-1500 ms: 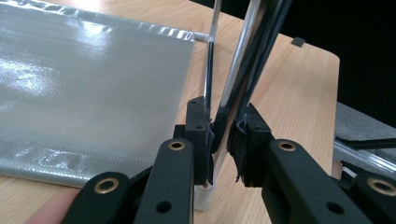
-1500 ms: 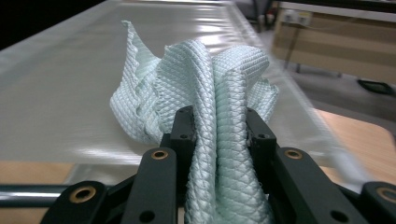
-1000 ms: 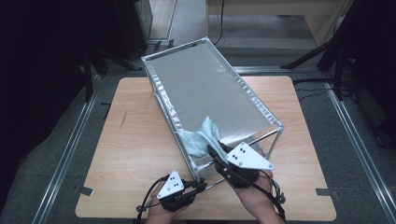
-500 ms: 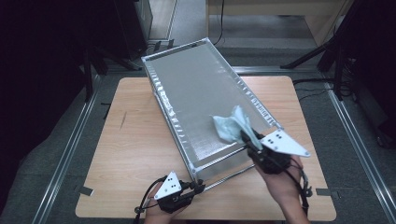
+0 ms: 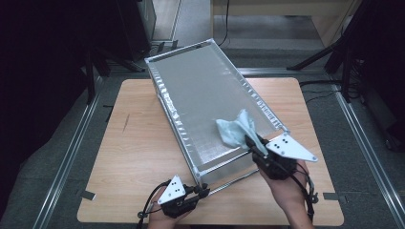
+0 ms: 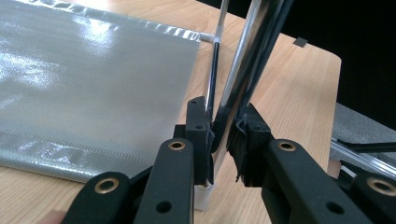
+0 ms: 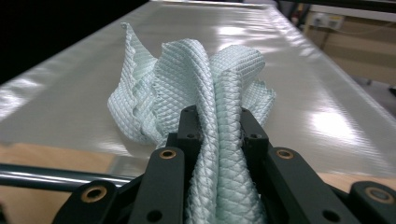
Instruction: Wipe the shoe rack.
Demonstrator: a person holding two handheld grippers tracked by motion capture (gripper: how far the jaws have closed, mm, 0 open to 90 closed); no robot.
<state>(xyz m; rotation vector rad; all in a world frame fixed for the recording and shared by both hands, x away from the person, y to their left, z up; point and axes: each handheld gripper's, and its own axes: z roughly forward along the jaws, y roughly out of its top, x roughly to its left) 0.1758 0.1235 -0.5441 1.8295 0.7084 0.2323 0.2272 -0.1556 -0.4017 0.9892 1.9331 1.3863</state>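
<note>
Wooden surface point(image 5: 138, 143) carries a big silver screen point(image 5: 205, 100) on a metal frame. Our right gripper point(image 5: 252, 143) pinches a pale green cloth point(image 5: 235, 130) tight; the cloth bunches just ahead of those fingers, on the screen. Our left gripper point(image 5: 203, 192) squeezes the frame's shiny pole point(image 6: 243, 79) between its fingers.
</note>
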